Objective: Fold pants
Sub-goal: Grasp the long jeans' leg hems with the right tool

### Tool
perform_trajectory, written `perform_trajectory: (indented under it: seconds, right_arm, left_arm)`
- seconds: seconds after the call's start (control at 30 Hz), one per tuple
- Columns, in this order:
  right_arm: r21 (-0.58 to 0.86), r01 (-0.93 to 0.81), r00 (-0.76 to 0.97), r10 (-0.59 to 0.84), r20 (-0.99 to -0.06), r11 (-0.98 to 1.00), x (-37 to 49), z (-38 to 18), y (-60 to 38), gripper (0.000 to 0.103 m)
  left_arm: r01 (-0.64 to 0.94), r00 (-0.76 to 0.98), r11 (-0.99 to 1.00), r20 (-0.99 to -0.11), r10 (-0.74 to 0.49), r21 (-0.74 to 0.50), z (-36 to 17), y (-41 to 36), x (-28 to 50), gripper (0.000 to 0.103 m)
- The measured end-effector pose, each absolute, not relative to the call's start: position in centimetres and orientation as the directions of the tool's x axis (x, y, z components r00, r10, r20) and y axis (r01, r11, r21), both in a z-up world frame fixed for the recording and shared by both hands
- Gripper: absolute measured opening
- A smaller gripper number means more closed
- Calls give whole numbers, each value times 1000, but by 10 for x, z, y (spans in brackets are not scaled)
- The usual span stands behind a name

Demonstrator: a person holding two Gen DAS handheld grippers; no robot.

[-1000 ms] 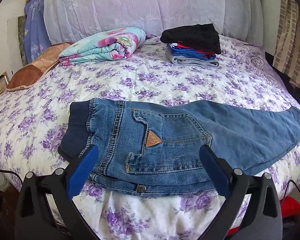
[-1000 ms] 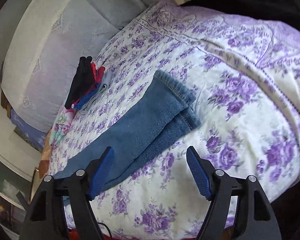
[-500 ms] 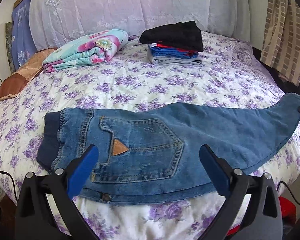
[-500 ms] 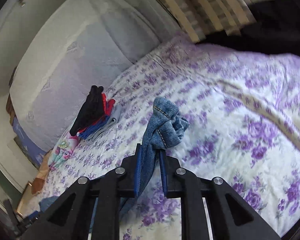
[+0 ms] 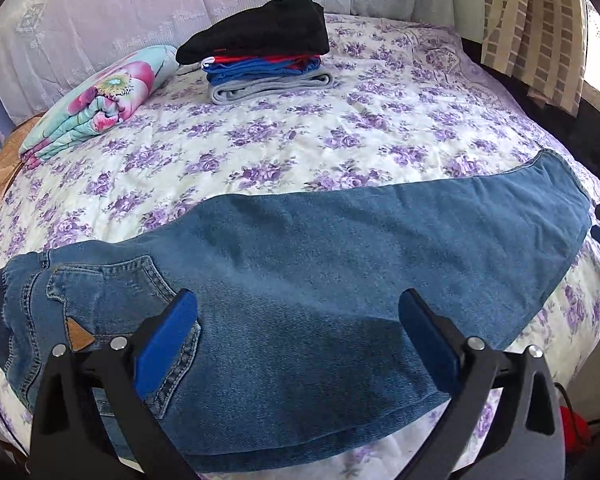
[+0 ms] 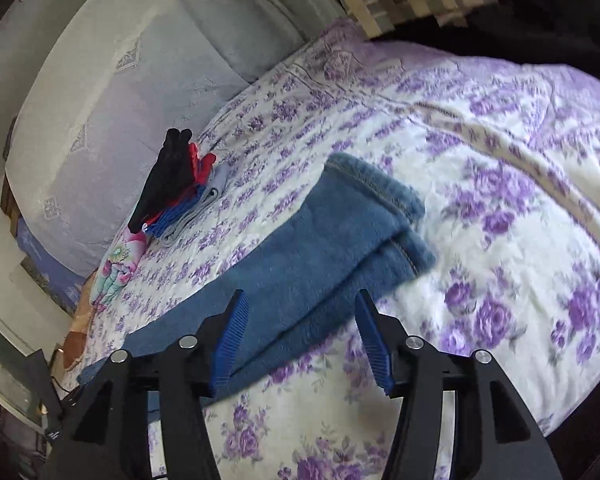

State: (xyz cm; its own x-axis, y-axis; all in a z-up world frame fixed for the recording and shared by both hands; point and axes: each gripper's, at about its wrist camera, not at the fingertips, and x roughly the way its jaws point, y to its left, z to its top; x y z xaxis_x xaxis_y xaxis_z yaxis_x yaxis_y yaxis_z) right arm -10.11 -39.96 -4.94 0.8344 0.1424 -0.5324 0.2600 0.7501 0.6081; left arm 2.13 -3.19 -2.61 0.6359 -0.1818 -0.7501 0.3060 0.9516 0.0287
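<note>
Blue denim pants [image 5: 340,264] lie flat across the near side of the bed, folded lengthwise, waistband and back pocket at the left, leg cuffs at the right. My left gripper [image 5: 296,340] is open and empty, hovering over the seat and thigh. In the right wrist view the two stacked leg ends [image 6: 352,232] lie on the quilt. My right gripper [image 6: 300,336] is open, its fingers just above the legs' near edge, holding nothing.
The bed has a purple-flowered quilt [image 5: 340,120]. A stack of folded clothes with a black piece on top [image 5: 260,48] and a folded floral blanket [image 5: 100,100] sit near the headboard. A curtain [image 5: 540,32] hangs at the right. A red object [image 5: 576,432] lies below the bed's edge.
My right gripper was shut on the leg cuffs and lifting them; it has opened and the legs lie flat again. My left gripper has shifted right along the pants, staying open.
</note>
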Motion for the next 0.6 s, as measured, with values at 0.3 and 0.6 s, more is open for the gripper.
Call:
perform_trajectory:
  seconds: [0.3, 0.6]
  right_arm:
    - [827, 241, 871, 262, -415, 508, -67, -89, -423, 38]
    - [802, 293, 845, 251, -472, 520, -103, -76, -418, 67]
  left_arm:
    - [284, 625, 956, -770, -127, 72, -36, -39, 28, 99]
    - [265, 633, 961, -766, -114, 77, -41, -40, 31, 99]
